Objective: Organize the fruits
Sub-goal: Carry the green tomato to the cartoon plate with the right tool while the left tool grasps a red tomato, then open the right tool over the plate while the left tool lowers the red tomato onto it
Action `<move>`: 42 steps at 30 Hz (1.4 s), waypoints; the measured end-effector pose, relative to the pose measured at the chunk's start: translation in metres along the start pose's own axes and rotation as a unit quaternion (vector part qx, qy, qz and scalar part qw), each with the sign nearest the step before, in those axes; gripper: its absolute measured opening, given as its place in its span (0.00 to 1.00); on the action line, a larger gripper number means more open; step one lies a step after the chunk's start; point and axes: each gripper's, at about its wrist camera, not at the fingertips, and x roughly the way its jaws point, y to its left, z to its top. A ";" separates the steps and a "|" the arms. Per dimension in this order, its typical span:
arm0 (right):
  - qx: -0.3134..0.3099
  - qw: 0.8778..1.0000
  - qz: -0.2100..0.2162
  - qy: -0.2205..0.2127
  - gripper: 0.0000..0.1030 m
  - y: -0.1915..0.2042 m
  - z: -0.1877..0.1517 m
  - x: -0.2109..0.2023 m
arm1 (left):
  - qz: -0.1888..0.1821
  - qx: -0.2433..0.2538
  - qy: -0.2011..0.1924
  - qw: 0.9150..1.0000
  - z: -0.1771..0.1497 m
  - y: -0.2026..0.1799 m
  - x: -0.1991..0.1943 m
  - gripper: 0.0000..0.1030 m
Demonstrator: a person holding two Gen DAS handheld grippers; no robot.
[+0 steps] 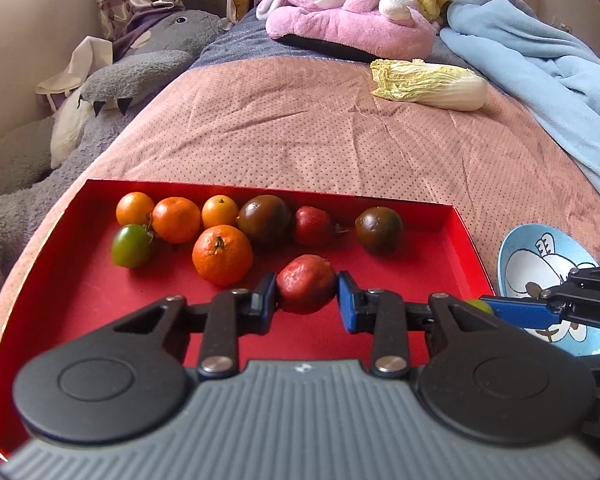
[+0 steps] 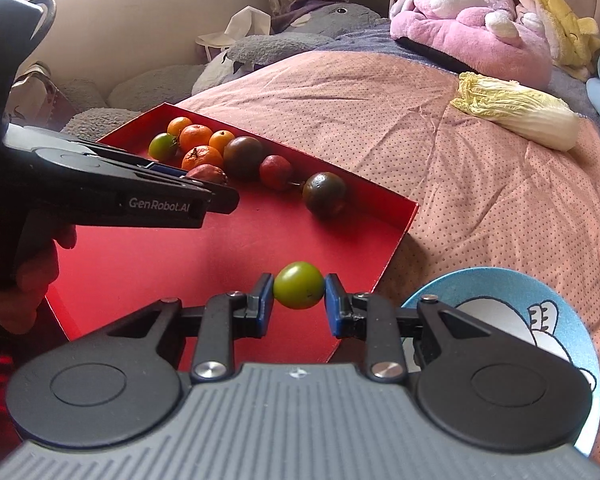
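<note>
Fruit sorting on a bed, two handheld grippers, red tray point(image 1: 456, 240) and blue bowl point(image 1: 512, 248).

Left gripper point(image 1: 307, 294): fingers pinching a rough red fruit point(image 1: 306, 283) in the tray. Right gripper point(image 2: 299, 296): fingers pinching a green fruit point(image 2: 299, 290) above the tray's near corner, beside the bowl. Oranges point(image 1: 222, 254), dark tomatoes point(image 1: 379, 230), another green fruit point(image 1: 132, 245) and another red fruit point(image 1: 312, 225) lie along the tray's far side. Cabbage point(image 1: 432, 84) lies further up the bed.

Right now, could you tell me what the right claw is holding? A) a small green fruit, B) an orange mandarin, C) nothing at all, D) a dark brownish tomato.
A: the right claw has its blue pads pressed on both sides of a small green fruit, above the red tray.
</note>
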 end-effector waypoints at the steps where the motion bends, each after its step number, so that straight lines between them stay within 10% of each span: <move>1: 0.001 1.000 -0.001 -0.001 0.31 -0.001 0.000 -0.002 | 0.000 0.002 -0.002 1.000 0.000 -0.001 -0.002 0.34; 42: 0.097 0.991 -0.092 0.003 0.31 -0.115 -0.068 -0.052 | -0.079 0.133 0.002 0.988 -0.032 -0.151 -0.009 0.34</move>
